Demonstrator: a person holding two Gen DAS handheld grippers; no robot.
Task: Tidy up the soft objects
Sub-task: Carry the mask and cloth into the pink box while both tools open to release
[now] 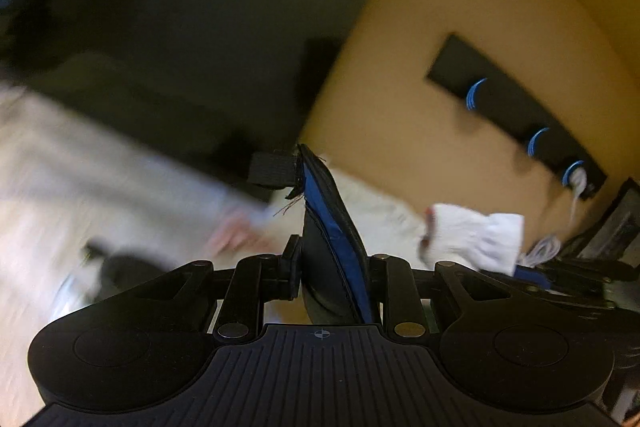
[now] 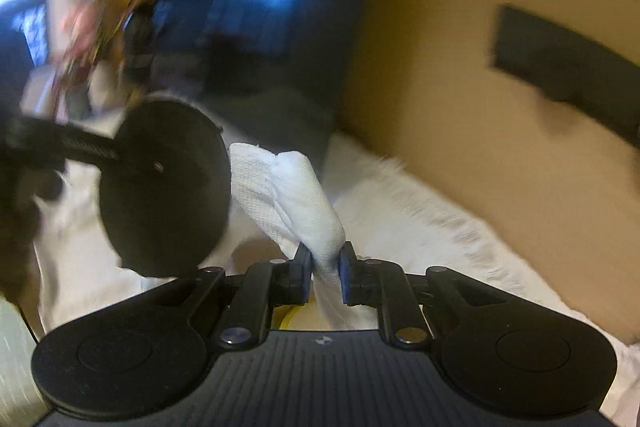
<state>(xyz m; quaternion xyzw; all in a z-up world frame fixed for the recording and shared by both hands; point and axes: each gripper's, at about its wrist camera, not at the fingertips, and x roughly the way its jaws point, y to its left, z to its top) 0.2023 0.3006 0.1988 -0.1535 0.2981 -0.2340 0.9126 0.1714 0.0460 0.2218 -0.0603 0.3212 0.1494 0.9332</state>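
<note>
While the left gripper (image 1: 334,267) pinches a black-and-blue padded piece (image 1: 332,227) at frame centre, the right gripper (image 2: 325,271) clamps a white cloth (image 2: 292,195), centre frame, over white bedding (image 2: 420,211).

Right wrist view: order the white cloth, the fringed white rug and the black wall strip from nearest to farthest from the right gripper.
1. White woven cloth: pinched in the right gripper, centre.
2. Fringed white rug: on the floor beyond, right of centre.
3. Black wall strip: on the tan wall, upper right.
</note>
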